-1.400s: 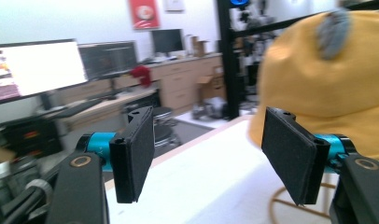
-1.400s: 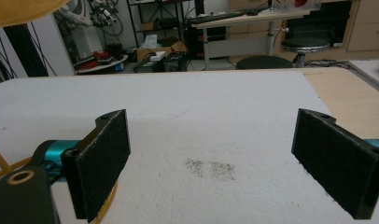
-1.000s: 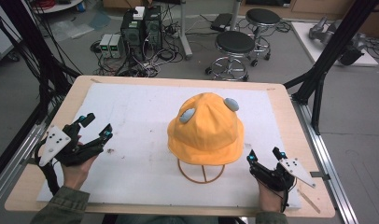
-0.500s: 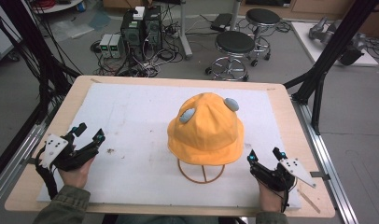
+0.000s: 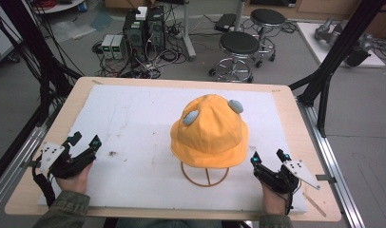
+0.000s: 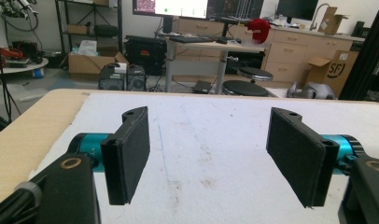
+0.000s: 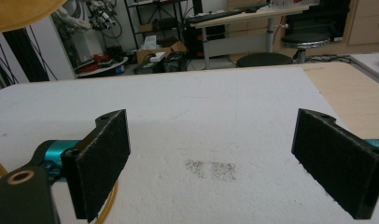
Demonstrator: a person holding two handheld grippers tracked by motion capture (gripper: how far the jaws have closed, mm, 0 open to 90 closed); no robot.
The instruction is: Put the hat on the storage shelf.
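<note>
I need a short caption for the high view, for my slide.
Orange hat on a wire stand, flanked by open left gripper and right gripper.

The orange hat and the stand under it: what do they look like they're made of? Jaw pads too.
Orange hat: looks like matte woven cloth, soft folds and a floppy brim; its two grey ears look like smoother fabric, hard to tell. Stand: thin bent wire or rod with a tan coating, seen as a ring and spokes. Pads on the left gripper: black, fuzzy, probably foam or felt.

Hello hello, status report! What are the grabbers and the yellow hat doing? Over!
Left gripper open, empty. Right gripper open, empty, beside the hat. Hat untouched on its wire stand. Nothing between.
</note>
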